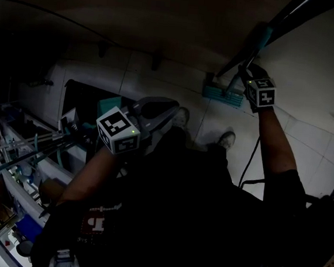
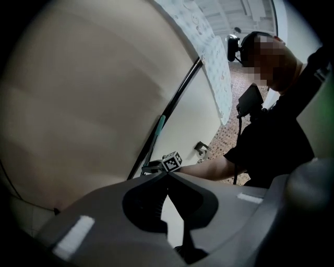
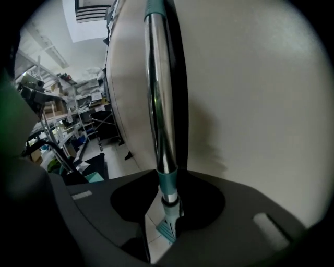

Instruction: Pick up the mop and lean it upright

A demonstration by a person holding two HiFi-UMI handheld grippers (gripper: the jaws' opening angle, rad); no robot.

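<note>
R tongs (image 3: 168, 202) are clamped on the mop (image 3: 159, 104) pole, just above the teal collar. The jaws are only partway in, w/ the pole filling the gap btwn them. L tongs (image 2: 167, 174) are shut tip to tip w/ nothing in them, held in front of the person's body and well apart from the mop.

Pickup looks done. The mop stands steep, mop head (image 1: 222, 95) down on the floor (image 1: 307, 143) tiles by the base of the wall (image 3: 261, 104). The pole runs up through the R tongs and out the top of the head view. From the L side the pole shows as a dark slanted line against the wall, so it's tilted in toward it. Can't tell if the top end actually touches the wall, since that bit is out of shot or too dim.

Left to do, imo: settle the pole so it bears on the wall, check the mop head won't skid on the tiles, then let go and pull the R tongs clear. While it's held, the lean isn't proven. I'd call it most of the way there, release pending.
</note>
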